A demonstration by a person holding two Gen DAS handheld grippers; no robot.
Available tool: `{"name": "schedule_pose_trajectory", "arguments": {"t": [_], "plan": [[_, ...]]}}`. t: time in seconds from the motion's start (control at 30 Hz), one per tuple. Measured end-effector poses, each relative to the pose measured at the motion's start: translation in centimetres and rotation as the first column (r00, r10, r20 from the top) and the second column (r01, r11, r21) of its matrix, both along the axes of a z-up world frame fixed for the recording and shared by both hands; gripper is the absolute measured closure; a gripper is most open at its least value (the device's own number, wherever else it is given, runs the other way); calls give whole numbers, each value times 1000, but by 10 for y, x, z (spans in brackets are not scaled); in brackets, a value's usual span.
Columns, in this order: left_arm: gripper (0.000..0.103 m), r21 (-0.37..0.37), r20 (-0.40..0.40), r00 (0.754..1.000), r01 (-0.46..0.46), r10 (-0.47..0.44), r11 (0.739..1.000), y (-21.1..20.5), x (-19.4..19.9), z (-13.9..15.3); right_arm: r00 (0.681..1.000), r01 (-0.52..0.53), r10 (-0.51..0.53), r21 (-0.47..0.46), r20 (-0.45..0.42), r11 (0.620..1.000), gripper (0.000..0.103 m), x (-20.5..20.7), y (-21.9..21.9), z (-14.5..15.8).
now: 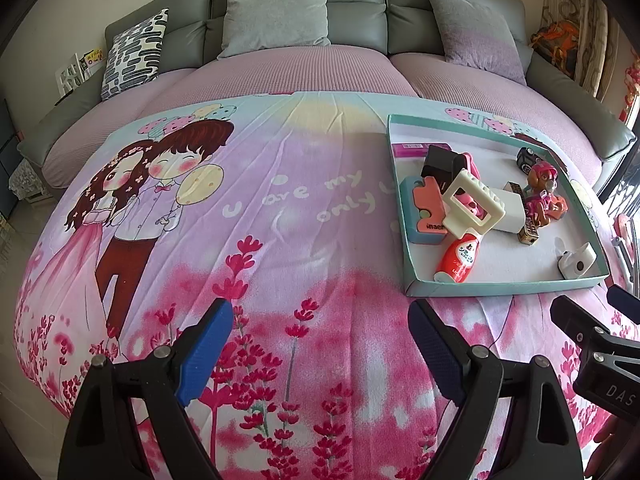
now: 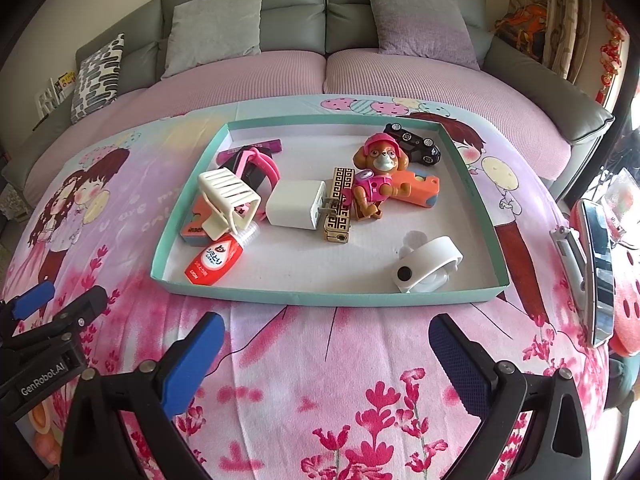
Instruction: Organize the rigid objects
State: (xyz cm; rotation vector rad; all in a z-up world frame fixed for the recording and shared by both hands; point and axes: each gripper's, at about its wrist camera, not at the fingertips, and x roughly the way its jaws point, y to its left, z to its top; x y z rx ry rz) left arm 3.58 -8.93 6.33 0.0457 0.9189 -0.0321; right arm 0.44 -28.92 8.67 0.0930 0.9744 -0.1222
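From your left wrist view, your left gripper (image 1: 320,340) hangs over the flowered end of the bedspread (image 1: 280,208), its blue fingers (image 1: 208,348) spread wide with nothing between them. The teal tray (image 1: 404,200) lies toward the right edge of the bed, well ahead and to the right of those fingers. Inside it a heap fills the left half: a white hair claw (image 1: 472,204) rests on top, a red-and-white tube (image 1: 458,258) lies by the near rim, and a pink pup figure (image 1: 542,188) lies on its side near a black toy car (image 1: 528,157) at the far right corner. A small white gadget (image 1: 576,262) sits alone in the near right corner. Your right gripper (image 1: 596,340) pokes in at the right edge. Beyond the bed stand a grey headboard (image 1: 360,4) and grey pillows (image 1: 276,16).

From your right wrist view, your right gripper (image 2: 326,354) points at the tray's (image 2: 328,294) near rim, fingers (image 2: 192,364) wide apart and empty, bare bedspread (image 2: 360,360) between them. Nothing blocks the way to the rim. A white charger block (image 2: 294,204) touches a gold patterned lighter (image 2: 340,204) at the tray's middle, with the hair claw (image 2: 228,200) to their left and the pup figure (image 2: 376,176) to their right. The white gadget (image 2: 428,264) lies closest, near the right front corner. Your left gripper (image 2: 52,308) shows at the left edge.
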Motion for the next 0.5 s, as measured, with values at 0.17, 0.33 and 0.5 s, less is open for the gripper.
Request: {"name": "schedule_pose_trajectory", "arguments": {"t": [0.17, 0.33, 0.5], "plan": [[14, 0, 1, 1000, 1, -1, 1000, 0, 0, 1, 1000, 0, 0, -1, 0, 1000, 0, 0, 0, 0], [14, -38, -2, 1000, 5, -5, 999, 3, -2, 2, 1000, 1, -1, -1, 3, 1000, 0, 0, 1, 0], [14, -3, 37, 999, 16, -16, 1000, 0, -7, 5, 1000, 2, -2, -1, 2, 1000, 0, 0, 1, 1]]}}
